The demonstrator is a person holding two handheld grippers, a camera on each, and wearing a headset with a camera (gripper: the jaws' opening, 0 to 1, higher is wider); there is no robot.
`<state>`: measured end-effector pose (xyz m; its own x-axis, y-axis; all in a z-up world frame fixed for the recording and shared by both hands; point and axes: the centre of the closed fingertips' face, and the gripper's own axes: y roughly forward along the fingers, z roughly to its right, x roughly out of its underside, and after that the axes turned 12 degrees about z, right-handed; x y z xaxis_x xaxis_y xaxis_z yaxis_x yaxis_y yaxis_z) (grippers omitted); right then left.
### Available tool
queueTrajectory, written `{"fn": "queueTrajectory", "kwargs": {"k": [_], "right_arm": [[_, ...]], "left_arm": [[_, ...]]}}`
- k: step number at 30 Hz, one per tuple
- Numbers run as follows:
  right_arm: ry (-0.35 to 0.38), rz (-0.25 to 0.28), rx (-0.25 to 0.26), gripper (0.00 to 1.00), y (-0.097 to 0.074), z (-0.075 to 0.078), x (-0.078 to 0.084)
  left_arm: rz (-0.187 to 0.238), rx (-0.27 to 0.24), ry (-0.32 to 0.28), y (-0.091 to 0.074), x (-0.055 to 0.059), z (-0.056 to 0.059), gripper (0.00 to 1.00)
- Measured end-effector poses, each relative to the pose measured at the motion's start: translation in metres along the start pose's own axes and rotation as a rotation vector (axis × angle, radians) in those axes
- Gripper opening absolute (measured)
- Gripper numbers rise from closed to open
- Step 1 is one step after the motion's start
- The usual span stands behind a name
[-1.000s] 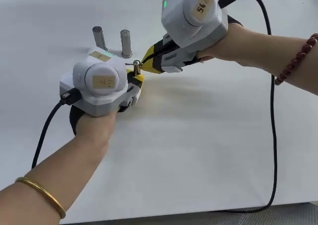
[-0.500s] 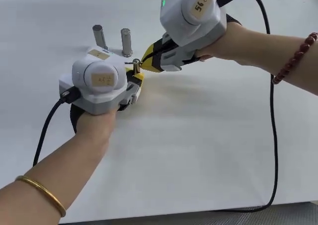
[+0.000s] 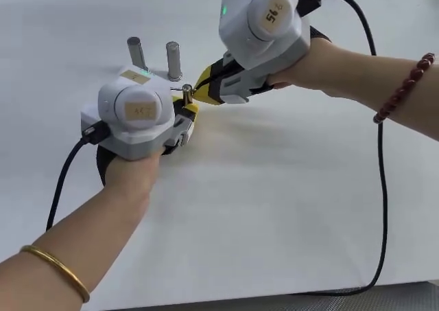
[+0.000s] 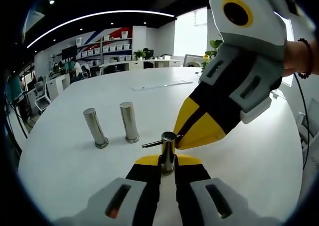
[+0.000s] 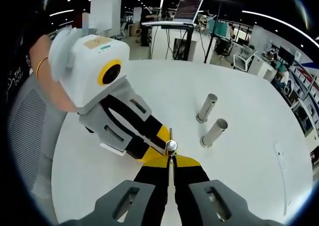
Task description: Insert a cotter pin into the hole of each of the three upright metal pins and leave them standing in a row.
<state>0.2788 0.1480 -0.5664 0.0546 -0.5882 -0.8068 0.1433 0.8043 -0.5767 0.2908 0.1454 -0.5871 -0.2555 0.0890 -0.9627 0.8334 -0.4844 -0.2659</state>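
- At a white table [image 3: 274, 187], the left gripper [image 4: 168, 162] clamps the front metal pin [image 4: 168, 148] low on its shaft, with the pin upright on the surface.
- The right gripper [image 4: 180, 140], jaws pinched together on the cotter pin [image 4: 152, 144], meets the pin's head from the side. The cotter pin's thin end pokes out of the far side of the hole.
- Doing this step well likely means pushing straight along the hole's line while the left jaws hold the shaft square. Both grippers should then let go gently so the pin is left standing.
- The left rear pin [image 3: 137, 52] and right rear pin [image 3: 173, 59] stand upright side by side, just behind the left gripper. No cotter pin can be made out in either, and a careless backward swing could topple them.
- Bare table lies open to the right and toward the person. A black cable [image 3: 381, 187] trails across it to the near edge.
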Motion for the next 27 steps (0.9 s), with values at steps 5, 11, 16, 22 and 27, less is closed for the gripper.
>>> {"fn": "queueTrajectory", "kwargs": {"k": [5,11,16,22,27], "right_arm": [[-0.005,-0.008,0.002,0.00,-0.0008,-0.0012,0.0021],[-0.004,-0.005,0.016,0.00,-0.0013,0.0012,0.0025],[-0.004,-0.006,0.022,0.00,-0.0014,0.0025,0.0033],[0.003,-0.006,0.037,0.00,-0.0017,0.0059,0.0032],[0.005,-0.003,0.028,0.00,-0.0010,0.0047,0.0027]], "left_arm": [[-0.003,0.002,-0.006,0.0003,0.0001,0.0015,0.10],[-0.005,-0.003,-0.011,0.0001,0.0006,0.0017,0.11],[-0.008,-0.005,-0.015,0.0001,0.0011,0.0022,0.12],[-0.012,-0.007,-0.025,0.0006,0.0026,0.0022,0.12],[-0.012,-0.007,-0.030,0.0014,0.0027,0.0028,0.12]]}}
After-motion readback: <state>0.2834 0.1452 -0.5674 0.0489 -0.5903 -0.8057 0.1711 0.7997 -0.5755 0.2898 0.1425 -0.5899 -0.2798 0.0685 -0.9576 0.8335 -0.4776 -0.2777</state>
